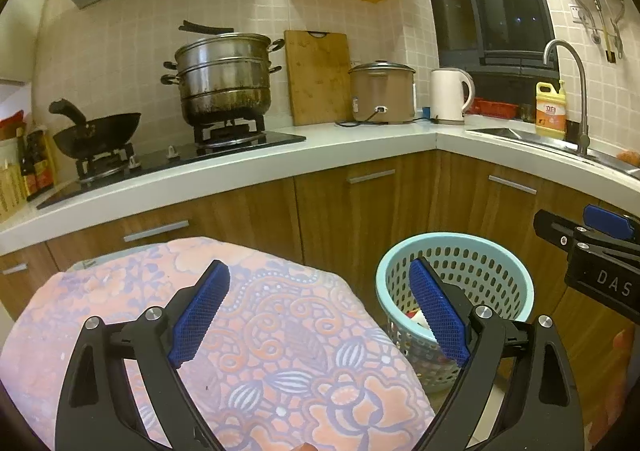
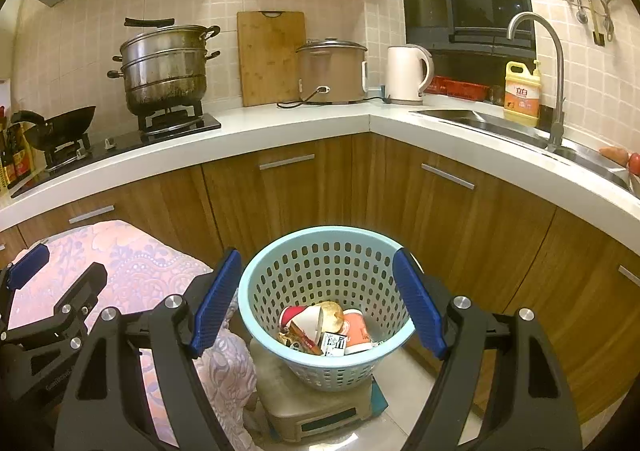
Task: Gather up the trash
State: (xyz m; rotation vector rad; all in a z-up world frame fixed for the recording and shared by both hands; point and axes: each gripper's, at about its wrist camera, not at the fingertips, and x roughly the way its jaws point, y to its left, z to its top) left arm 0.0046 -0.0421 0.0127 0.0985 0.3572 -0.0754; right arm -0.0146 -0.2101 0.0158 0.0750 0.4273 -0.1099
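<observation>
We hold the left gripper (image 1: 316,307) w/ jaws wide apart over the pink floral cloth (image 1: 256,323), the right gripper (image 2: 320,299) likewise apart & empty above the pale-blue perforated plastic basket (image 2: 320,247) holding crumpled paper trash (image 2: 324,327).

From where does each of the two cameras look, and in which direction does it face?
Left wrist view: on the left gripper, facing the kitchen corner above a patterned cloth; own open fingers, right gripper at the edge.
Right wrist view: on the right gripper, looking down into the basket with trash; own open fingers, left gripper at the left.
Shared: basket, cloth, steamer pot, kettle.
</observation>
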